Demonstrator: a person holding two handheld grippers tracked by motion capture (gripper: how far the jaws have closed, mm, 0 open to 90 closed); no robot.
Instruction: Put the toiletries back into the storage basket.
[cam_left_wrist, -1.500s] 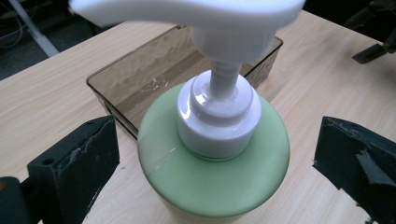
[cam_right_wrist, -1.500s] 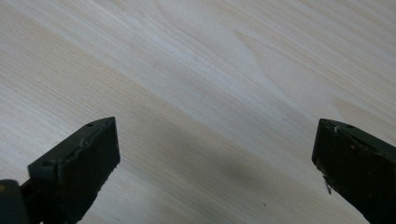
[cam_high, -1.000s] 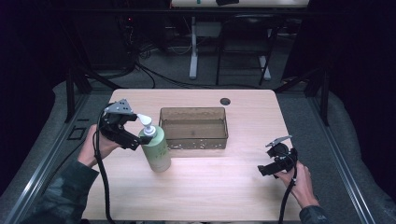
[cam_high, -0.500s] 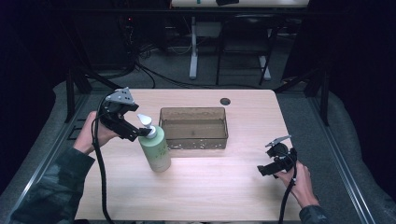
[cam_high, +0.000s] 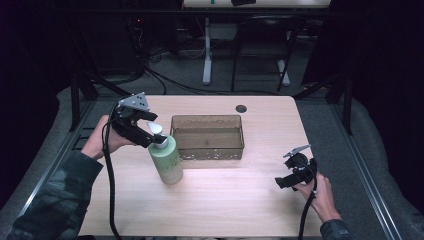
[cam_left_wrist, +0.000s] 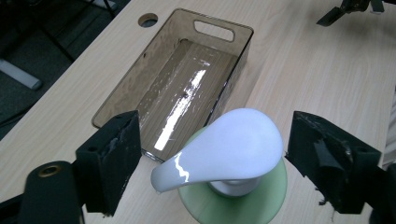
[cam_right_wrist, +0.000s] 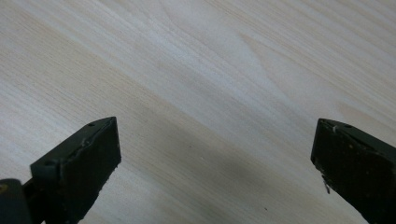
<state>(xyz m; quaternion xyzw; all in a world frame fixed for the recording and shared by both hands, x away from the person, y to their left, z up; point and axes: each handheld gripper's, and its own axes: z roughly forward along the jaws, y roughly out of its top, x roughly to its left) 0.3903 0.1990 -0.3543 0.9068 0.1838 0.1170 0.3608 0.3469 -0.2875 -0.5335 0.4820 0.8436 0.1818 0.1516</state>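
High view: I hold my left gripper (cam_high: 156, 134) at the top of the green pump bottle (cam_high: 166, 161), which stands upright on the wooden table (cam_high: 225, 200), just beside the near left corner of the brown see-through bin (cam_high: 207, 136). The bottle's white pump head (cam_high: 156, 130) sits between my left jaws. My left hand (cam_high: 100, 142) is out past the table's left edge, with the black cable (cam_high: 109, 185) hanging from the gripper down toward my sleeve.

In the left gripper view I look down along my own two black jaws onto the pump head (cam_left_wrist: 224, 149), its spout pointing toward the left jaw. The jaws have just been closing in on it, yet a gap shows on each side: the pads (cam_left_wrist: 112, 161) do not press the pump, so the fingers are half-narrowed around it and grip nothing. Below the pump I see the bottle's pale green shoulder (cam_left_wrist: 275, 186), and beyond it the bin (cam_left_wrist: 121, 100), its floor shining. A round hole (cam_left_wrist: 148, 19) in the tabletop lies past the bin's far end.

My right gripper (cam_high: 286, 180) rests low near the table's near right edge, well apart from bottle and bin. In the right gripper view its jaws stand wide, with bare wood grain (cam_right_wrist: 210, 93) between them.
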